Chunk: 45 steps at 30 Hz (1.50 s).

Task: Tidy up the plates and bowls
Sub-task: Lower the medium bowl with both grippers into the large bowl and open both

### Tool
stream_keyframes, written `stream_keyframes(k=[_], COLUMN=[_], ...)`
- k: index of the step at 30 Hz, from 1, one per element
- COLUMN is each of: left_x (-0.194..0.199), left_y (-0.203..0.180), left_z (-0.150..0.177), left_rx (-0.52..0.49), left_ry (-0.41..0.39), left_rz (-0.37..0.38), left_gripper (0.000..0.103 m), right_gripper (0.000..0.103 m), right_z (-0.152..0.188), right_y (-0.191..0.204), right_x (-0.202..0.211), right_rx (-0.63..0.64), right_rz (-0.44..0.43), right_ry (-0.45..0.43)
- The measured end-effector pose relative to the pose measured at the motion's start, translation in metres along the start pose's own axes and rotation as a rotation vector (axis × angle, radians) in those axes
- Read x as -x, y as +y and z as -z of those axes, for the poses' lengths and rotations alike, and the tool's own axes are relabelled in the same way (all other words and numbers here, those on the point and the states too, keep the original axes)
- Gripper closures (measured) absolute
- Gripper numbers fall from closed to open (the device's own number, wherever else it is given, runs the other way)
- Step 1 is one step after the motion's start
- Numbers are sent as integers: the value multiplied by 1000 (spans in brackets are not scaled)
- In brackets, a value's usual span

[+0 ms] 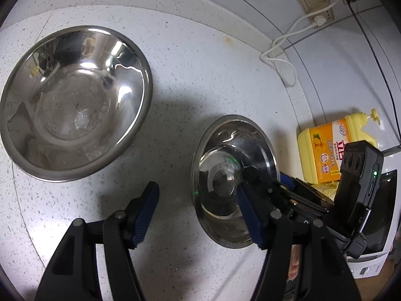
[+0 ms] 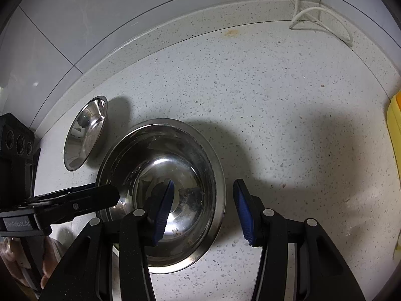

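A large steel bowl (image 1: 72, 102) sits on the speckled counter at the left; in the right wrist view it shows small at the left (image 2: 85, 135). A smaller steel bowl (image 1: 233, 175) sits to its right and fills the middle of the right wrist view (image 2: 165, 190). My left gripper (image 1: 198, 215) is open and empty over the counter between the bowls, its right finger at the smaller bowl's rim. My right gripper (image 2: 204, 210) is open, its jaws straddling the smaller bowl's right rim, one pad (image 2: 163, 210) inside the bowl and one outside. The right gripper also shows in the left wrist view (image 1: 260, 183).
A yellow dish soap bottle (image 1: 330, 148) lies at the right, its edge in the right wrist view (image 2: 394, 130). A white cable (image 1: 280, 57) loops from wall sockets (image 1: 315, 2) onto the counter. A white appliance (image 1: 381, 225) stands at the far right. The tiled wall runs behind.
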<state>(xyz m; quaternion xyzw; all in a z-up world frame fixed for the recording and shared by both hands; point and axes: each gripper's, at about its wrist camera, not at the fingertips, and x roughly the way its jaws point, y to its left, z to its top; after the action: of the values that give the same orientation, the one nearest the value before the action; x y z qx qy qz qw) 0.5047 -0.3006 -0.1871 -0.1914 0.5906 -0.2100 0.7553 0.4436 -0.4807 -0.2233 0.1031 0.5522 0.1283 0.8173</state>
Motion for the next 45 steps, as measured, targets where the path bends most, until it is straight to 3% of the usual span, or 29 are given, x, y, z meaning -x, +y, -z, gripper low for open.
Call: stream_keyframes(k=[1, 3, 4, 5, 6, 7, 10, 16, 23, 32, 38, 45], left_x=[0, -2, -5, -9, -10, -9, -6, 24, 90, 200, 213, 196], left_y=[-1, -1, 1, 5, 7, 8, 11, 9, 16, 71, 137, 169], left_z=[0, 1, 1, 3, 4, 5, 10, 27, 70, 152, 198, 218], left_rx=[-1, -1, 9, 27, 35, 31, 30, 27, 22, 50, 145, 183], left_ry=[-3, -4, 13, 35, 31, 27, 33, 35, 11, -68, -60, -46], left_rz=[-3, -2, 23, 52, 61, 63, 67, 85, 115, 78, 10, -39], left_gripper=[43, 59, 84, 92, 92, 93, 94, 94, 94, 94, 95, 95], right_gripper=[59, 59, 62, 68, 83, 90, 95, 95, 95, 95, 95, 94], right_z=[0, 1, 0, 1, 1, 1, 2, 9, 40, 104, 147, 168], right_y=[0, 0, 1, 2, 2, 1, 2, 19, 56, 151, 204, 224], right_x=[0, 0, -1, -1, 0, 1, 6, 23, 66, 107, 74, 26], right_rx=[-1, -3, -1, 1, -1, -8, -20, 2, 38, 135, 192, 204], right_rz=[7, 17, 23, 32, 36, 34, 23, 31, 24, -75, -144, -116], right_ry=[-6, -14, -15, -19, -24, -25, -33, -44, -68, -95, 16, 137])
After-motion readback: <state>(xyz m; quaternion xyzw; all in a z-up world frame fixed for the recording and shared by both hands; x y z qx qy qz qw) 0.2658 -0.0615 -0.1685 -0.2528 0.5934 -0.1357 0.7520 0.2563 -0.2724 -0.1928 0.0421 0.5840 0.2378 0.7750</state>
